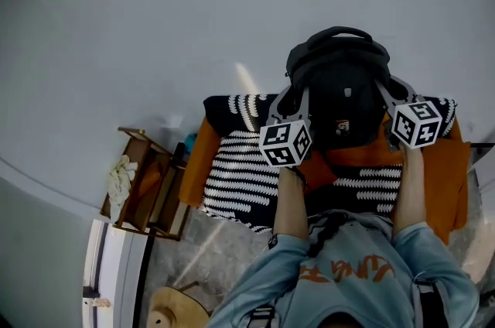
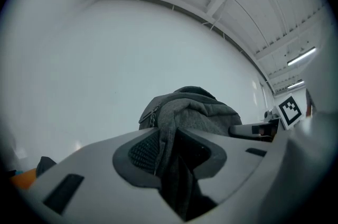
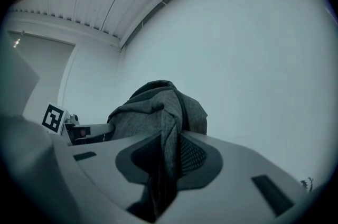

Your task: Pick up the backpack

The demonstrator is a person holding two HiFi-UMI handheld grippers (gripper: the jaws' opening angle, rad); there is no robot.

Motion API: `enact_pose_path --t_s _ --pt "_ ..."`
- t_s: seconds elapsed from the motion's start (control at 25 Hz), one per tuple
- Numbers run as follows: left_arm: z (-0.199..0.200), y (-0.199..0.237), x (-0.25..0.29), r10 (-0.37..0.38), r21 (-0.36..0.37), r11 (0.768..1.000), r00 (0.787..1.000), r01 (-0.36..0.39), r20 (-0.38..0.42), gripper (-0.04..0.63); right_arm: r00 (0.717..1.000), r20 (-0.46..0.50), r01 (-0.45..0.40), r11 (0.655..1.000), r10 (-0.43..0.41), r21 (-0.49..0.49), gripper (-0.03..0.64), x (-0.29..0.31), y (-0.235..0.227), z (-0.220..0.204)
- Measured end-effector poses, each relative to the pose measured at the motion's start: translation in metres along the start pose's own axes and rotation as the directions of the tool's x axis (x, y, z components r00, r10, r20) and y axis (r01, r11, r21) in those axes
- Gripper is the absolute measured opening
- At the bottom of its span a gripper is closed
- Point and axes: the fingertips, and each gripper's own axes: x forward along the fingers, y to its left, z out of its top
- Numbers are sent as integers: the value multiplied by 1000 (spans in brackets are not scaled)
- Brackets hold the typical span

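Observation:
The dark grey backpack [image 1: 340, 87] hangs lifted between my two grippers, its top handle pointing away from me. My left gripper [image 1: 292, 100] is shut on the fabric of its left side. In the left gripper view a fold of the backpack [image 2: 193, 112] is pinched between the pads of that gripper [image 2: 171, 162]. My right gripper [image 1: 390, 93] is shut on the right side. The right gripper view shows grey cloth of the backpack [image 3: 153, 109] squeezed between the jaws of that gripper [image 3: 166, 162]. Both grippers point level toward a white wall.
Below the bag lies a black-and-white striped blanket [image 1: 240, 179] over an orange seat [image 1: 445, 179]. At the left stands a small wooden rack [image 1: 151, 191] with a white cloth [image 1: 120, 179]. A white cabinet edge [image 1: 108, 272] is at the lower left.

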Motion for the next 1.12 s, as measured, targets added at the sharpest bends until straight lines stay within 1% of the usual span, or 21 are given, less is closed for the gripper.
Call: enact_pose_path --t_s 0.12,0.4,0.68,0.84,1.12 --pt "-1 -6 -1 -7 -5 1000 1000 7 4 118 1000 0 3 1000 -3 -7 86 -3 -5 1" --pt "-12 -22 -1 -26 -14 1000 999 25 -24 117 1000 -6 24 1000 -24 20 86 -20 -14 -9" --pt "-17 -33 -5 -32 -49 998 999 30 -26 114 1000 -5 27 1000 -27 1 86 -33 -17 -6" --pt "-19 -37 -1 -34 -56 998 999 33 -23 114 1000 0 26 1000 -26 -5 86 -34 -23 -4" --pt "-17 -38 -14 -32 -62 998 999 30 -26 113 1000 -1 18 1000 -18 -12 86 -41 -14 -3"
